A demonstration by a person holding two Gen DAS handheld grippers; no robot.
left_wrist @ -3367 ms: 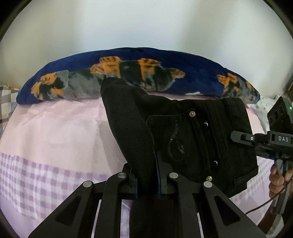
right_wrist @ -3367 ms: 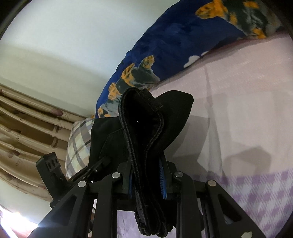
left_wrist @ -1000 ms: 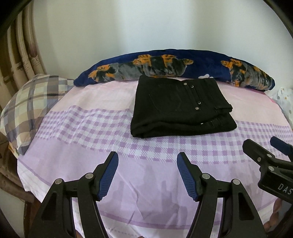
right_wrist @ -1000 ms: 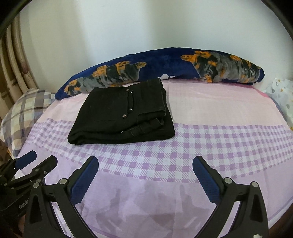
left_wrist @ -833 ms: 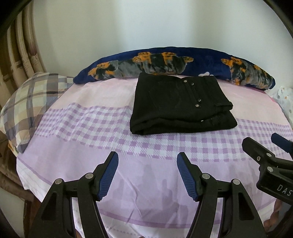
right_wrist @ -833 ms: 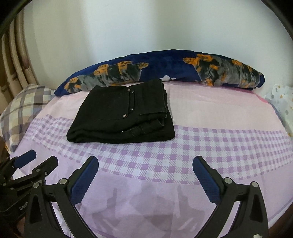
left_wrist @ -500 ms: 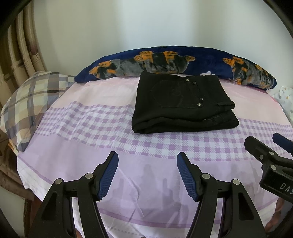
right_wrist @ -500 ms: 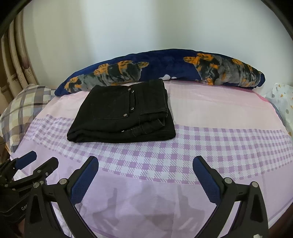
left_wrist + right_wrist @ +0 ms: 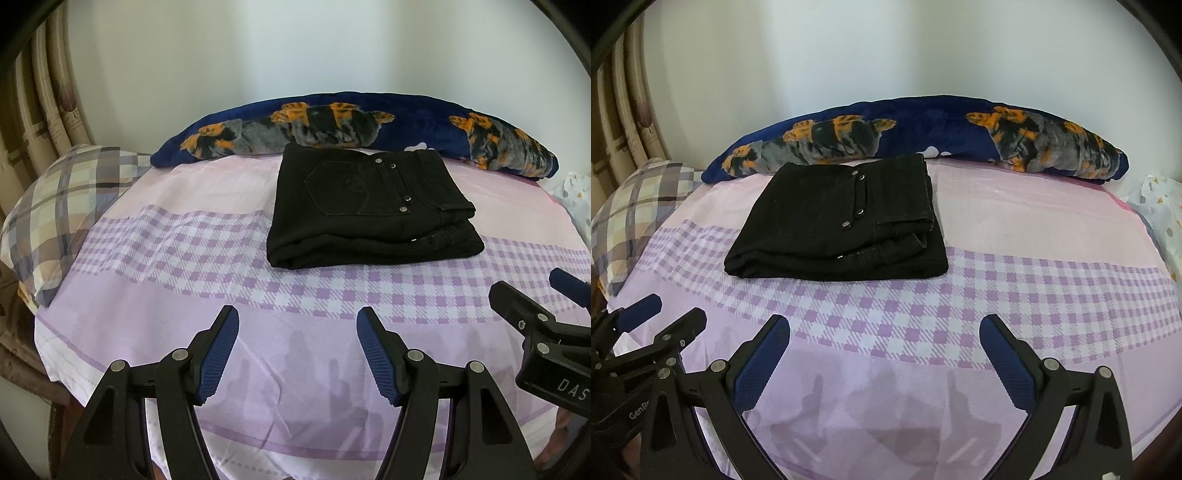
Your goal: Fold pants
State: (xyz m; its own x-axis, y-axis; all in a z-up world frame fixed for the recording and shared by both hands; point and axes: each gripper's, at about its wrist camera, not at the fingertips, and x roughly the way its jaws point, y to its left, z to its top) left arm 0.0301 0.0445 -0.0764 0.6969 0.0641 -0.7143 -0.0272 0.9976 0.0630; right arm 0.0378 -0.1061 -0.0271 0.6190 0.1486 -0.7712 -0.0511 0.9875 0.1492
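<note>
The black jeans (image 9: 369,210) lie folded into a compact stack at upper centre of the bedsheet (image 9: 207,258); the folding looks finished. The left gripper (image 9: 297,350) and right gripper (image 9: 884,362) hover at the bottom of each frame, jaws apart and empty.

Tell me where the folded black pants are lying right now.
The folded black denim pants lie flat on the pink and purple checked bedsheet, just in front of the long navy pillow with orange print, right of centre in the left wrist view.
</note>
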